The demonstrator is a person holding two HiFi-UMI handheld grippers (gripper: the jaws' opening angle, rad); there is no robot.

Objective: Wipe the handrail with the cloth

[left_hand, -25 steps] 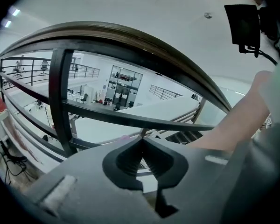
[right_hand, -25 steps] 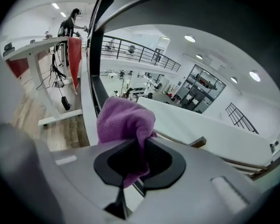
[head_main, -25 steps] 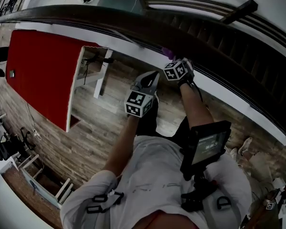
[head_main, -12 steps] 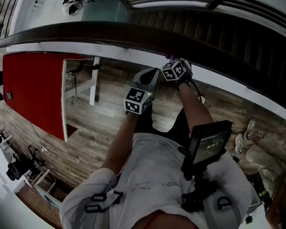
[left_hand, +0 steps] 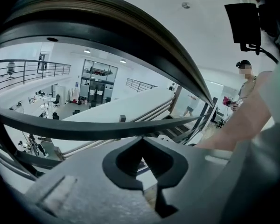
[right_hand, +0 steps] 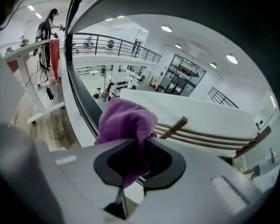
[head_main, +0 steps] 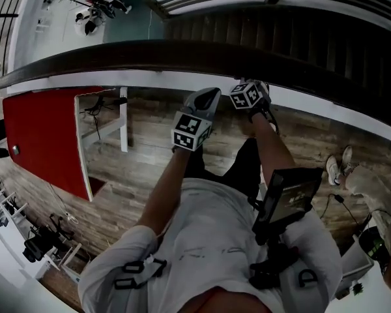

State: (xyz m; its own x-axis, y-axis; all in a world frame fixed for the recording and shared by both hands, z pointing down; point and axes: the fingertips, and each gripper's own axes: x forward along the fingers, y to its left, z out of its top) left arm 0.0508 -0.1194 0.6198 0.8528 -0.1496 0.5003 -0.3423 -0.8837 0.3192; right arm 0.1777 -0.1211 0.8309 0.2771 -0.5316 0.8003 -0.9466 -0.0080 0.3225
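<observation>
The dark wooden handrail (head_main: 150,54) runs across the head view and arcs close overhead in the left gripper view (left_hand: 130,27). My right gripper (head_main: 246,87) is up against its near side and shut on a purple cloth (right_hand: 126,118). The cloth bunches out past the jaw tips of the right gripper (right_hand: 141,141) toward the rail's dark underside (right_hand: 200,17). The cloth is hidden in the head view. My left gripper (head_main: 205,102) hangs just left of the right one, a little below the rail. In its own view the left gripper (left_hand: 143,141) is shut with nothing in it.
A red tabletop (head_main: 42,135) on a white frame (head_main: 120,119) stands on the wooden floor (head_main: 150,155) at the left. Dark stairs (head_main: 280,31) drop beyond the rail. A screen (head_main: 290,197) hangs at the person's chest. A person (left_hand: 245,76) stands farther along.
The floor and red table have slid left and down in the head view. Both grippers sit closer to the rail, and the purple cloth seen above the right cube a second ago is now hidden.
</observation>
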